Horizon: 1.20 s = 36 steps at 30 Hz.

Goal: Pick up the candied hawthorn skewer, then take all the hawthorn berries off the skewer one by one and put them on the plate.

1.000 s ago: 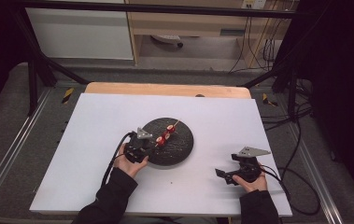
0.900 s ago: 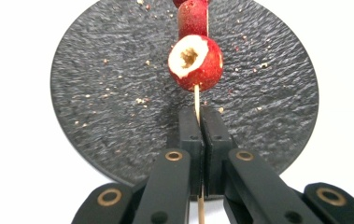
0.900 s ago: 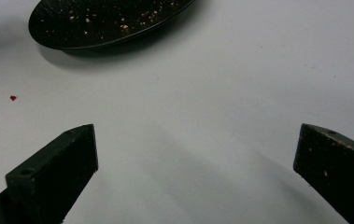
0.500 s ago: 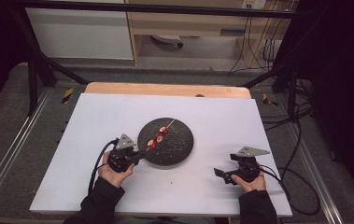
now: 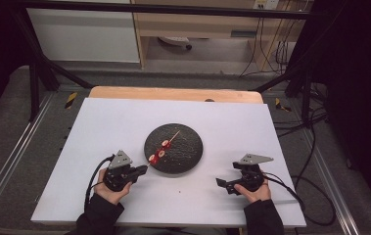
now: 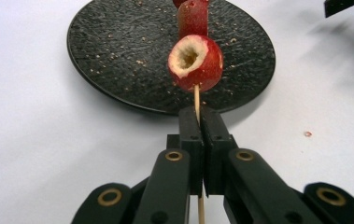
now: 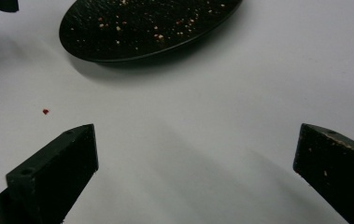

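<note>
Fingers of the left gripper (image 6: 201, 133) are pinched tight on the skewer (image 6: 196, 100), whose red fruit (image 6: 195, 63) hangs over the near-left rim of the black plate (image 5: 183, 152). Right gripper (image 7: 195, 175) sits wide open, holding nothing, at near right. Looks like mid-carry; next probably needs steady hands so nothing slides off.

We see a black speckled plate (image 5: 183, 152), glossy red fruit (image 6: 196, 63) with a pale core on a tan skewer (image 6: 196, 99), and a white table (image 5: 114, 122).
</note>
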Each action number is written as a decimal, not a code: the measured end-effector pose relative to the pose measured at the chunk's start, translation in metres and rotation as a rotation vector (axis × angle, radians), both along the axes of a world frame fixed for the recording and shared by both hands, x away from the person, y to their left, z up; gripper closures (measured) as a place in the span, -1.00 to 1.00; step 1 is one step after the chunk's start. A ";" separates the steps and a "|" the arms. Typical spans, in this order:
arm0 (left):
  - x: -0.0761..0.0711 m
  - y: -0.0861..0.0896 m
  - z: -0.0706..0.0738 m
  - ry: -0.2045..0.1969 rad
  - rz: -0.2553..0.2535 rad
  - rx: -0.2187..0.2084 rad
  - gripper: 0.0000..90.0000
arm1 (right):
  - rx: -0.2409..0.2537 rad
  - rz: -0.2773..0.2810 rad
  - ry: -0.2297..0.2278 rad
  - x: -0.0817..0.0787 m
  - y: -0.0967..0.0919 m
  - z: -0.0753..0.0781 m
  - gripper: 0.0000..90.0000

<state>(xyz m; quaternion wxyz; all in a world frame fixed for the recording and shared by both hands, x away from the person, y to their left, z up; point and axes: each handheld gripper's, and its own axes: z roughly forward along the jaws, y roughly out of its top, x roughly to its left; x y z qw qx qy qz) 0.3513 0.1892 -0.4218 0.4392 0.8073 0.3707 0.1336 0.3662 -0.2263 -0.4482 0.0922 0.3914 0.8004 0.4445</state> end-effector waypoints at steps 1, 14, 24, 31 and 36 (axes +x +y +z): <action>-0.001 0.000 0.000 -0.001 -0.004 -0.003 0.96 | 0.008 0.000 0.005 0.000 0.002 0.000 -0.98; -0.010 -0.006 -0.005 -0.010 -0.042 -0.013 0.96 | 0.025 0.026 0.013 0.002 0.034 0.003 -0.98; -0.015 -0.011 -0.004 -0.029 -0.057 -0.014 0.96 | 0.050 0.012 -0.015 0.011 0.061 0.021 -0.98; -0.017 -0.014 -0.003 -0.037 -0.066 -0.011 0.96 | 0.075 0.033 -0.029 0.019 0.087 0.035 -0.95; -0.019 -0.015 -0.003 -0.042 -0.074 -0.012 0.96 | 0.101 0.053 -0.040 0.024 0.104 0.040 -0.88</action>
